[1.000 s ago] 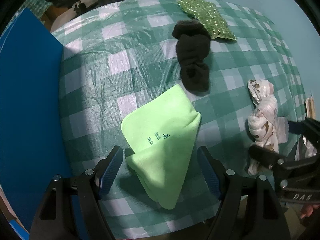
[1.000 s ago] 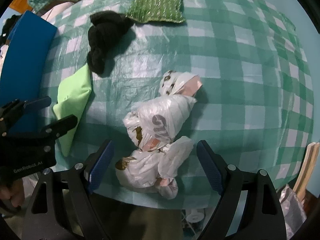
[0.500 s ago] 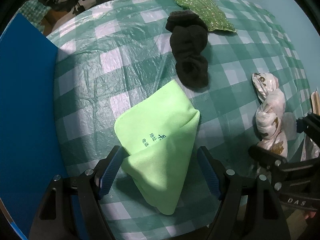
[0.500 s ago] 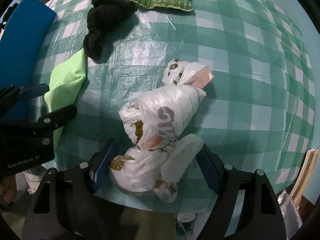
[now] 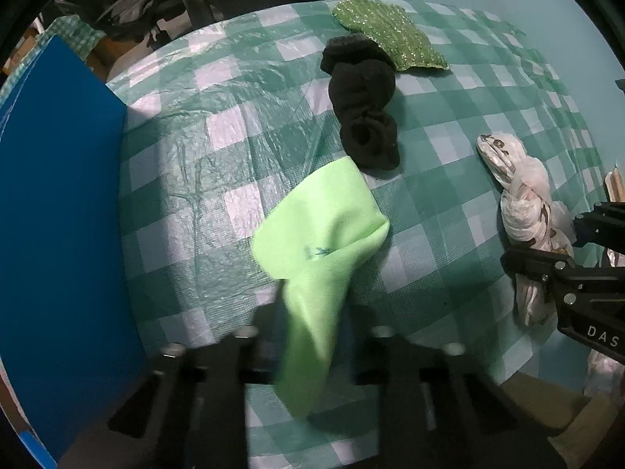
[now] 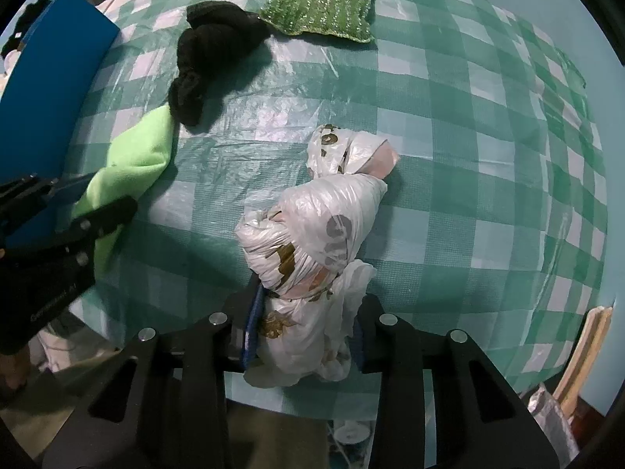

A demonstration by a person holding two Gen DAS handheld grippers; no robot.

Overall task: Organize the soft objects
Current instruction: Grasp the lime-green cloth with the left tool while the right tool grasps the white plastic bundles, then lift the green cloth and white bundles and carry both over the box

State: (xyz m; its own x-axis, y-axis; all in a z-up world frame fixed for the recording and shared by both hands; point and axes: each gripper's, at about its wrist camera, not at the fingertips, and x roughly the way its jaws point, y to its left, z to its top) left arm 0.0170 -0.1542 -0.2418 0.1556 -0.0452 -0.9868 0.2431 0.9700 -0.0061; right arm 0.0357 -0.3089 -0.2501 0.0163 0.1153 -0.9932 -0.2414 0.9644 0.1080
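Across the whole scene runs a desk (image 6: 468,125) under a green-and-white checked plastic cover, wrinkled and glossy. Along its left edge, a flat blue rectangular panel (image 5: 58,234), matte.

Knotted white plastic bag with brown print (image 6: 312,234): lies near the desk's front edge, right of centre, long axis running away from the camera. Its near end sits between the fingers of the right claw (image 6: 302,336), both blue pads pressed against the plastic; claw clenched on the bag. In the left view the same bag (image 5: 523,211) appears at far right, partly behind the right claw's black frame.

Light green folded microfibre cloth with dark printed characters (image 5: 324,242): front-left of the desk. Its near corner is bunched and drawn in between the fingers of the left claw (image 5: 312,328), which is motion-blurred; fingers appear pinched in on the cloth, grasping it. The far part of the cloth rests on the desk cover.

Sparkly green knitted scrubbing cloth (image 6: 324,0): flat at the far edge of the desk, well apart from both claws.

Bunched black fabric piece, sock-like (image 5: 363,109): between the scrubbing cloth and the green microfibre cloth. Its far end overlaps or touches the scrubbing cloth's corner; its near end sits just beside the microfibre cloth's far corner, contact cannot be told.

Pale wooden sticks (image 6: 582,351), off the desk's right edge.
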